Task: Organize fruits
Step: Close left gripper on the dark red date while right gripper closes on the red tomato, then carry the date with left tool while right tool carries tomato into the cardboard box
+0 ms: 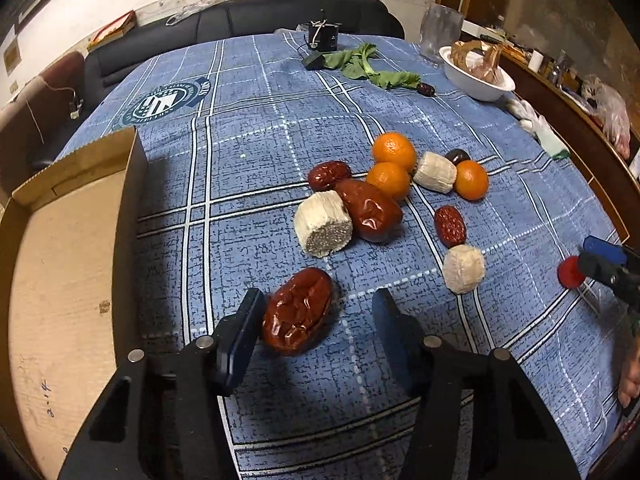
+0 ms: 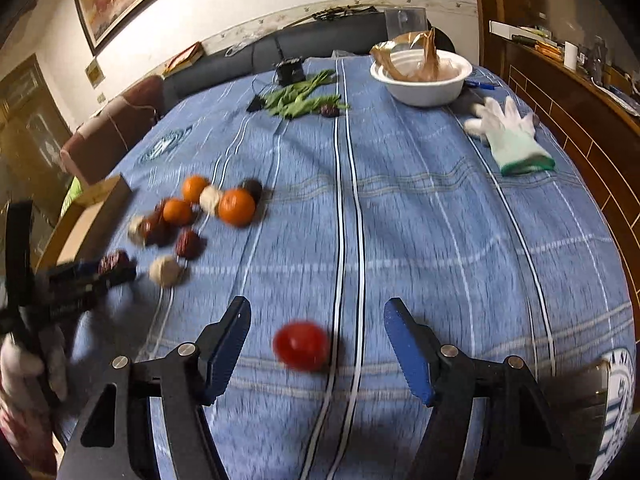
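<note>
Barely started: cardboard box (image 1: 60, 248) seen empty, fruit pile (image 1: 384, 184) loose on worktop (image 1: 248, 128). Left claw (image 1: 316, 312) wide open around a date (image 1: 298, 316), ungripped. Right claw (image 2: 318, 346) open astride red fruit (image 2: 302, 345).

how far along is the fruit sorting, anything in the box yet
Nothing looks sorted yet: the part of the cardboard box in view holds no fruit. In hand: the open left gripper sits around a large red date, and the open right gripper brackets a small red fruit; neither is gripped. Left: three oranges, the other dates and the pale cut pieces on the blue cloth.
</note>
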Demonstrator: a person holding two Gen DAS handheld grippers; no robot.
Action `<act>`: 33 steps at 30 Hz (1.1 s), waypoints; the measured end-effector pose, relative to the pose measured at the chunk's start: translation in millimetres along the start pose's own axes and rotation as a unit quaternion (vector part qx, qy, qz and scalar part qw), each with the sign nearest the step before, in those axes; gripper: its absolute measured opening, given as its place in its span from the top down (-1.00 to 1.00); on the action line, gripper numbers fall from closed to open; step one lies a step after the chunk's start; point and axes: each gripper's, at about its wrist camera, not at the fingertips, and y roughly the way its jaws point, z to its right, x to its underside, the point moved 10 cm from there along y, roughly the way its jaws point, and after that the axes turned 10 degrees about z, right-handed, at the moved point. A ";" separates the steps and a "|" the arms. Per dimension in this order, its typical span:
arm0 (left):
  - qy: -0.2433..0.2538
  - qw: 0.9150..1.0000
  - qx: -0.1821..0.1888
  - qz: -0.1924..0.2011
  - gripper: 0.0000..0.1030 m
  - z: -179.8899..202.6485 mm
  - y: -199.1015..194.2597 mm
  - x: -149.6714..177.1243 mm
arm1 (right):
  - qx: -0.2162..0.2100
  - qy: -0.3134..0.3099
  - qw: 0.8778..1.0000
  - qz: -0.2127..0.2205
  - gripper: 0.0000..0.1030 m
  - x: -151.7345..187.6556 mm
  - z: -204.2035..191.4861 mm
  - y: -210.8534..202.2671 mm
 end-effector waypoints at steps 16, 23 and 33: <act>-0.035 0.999 -0.010 0.023 0.47 -8.4 -20.5 5.0 | 0.027 -0.039 0.999 -0.008 0.33 24.3 -12.8 3.1; -0.075 0.995 -0.010 0.065 0.47 -37.3 -73.5 6.2 | -0.006 -0.040 0.999 0.011 0.33 17.0 -40.5 -14.8; -0.080 0.990 -0.081 0.088 0.46 -133.8 -121.6 -13.0 | -0.134 -0.098 0.986 0.034 0.32 -31.1 -173.7 -19.5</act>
